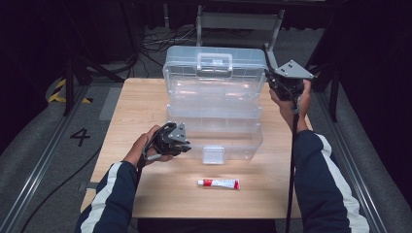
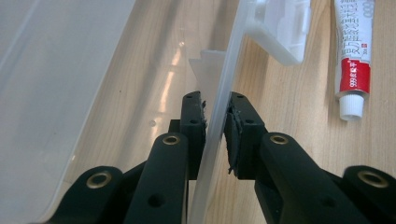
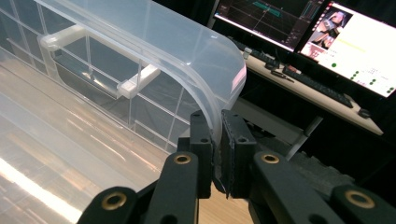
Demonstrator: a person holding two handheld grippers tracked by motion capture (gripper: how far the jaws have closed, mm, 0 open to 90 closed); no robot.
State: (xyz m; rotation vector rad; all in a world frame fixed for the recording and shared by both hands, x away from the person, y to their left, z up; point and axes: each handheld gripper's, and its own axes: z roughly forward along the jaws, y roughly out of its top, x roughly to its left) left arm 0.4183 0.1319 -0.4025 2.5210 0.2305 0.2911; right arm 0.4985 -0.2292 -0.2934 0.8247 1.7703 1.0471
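Gripping the clear storage box (image 1: 214, 104) in mid-table, both grippers are pinching thin plastic — the left gripper (image 2: 215, 121) clamping its front wall, the right gripper (image 3: 217, 140) squeezing the raised lid (image 3: 196, 60) rim; a tube (image 1: 218, 183) is lying nearby.

Tube (image 2: 353, 56) print: too blurred to read, top cut off by the frame edge.
Box wall (image 2: 219, 116): lower stretch hidden between the jaws.
Lid rim (image 3: 205, 88): its corner hidden between the jaws.
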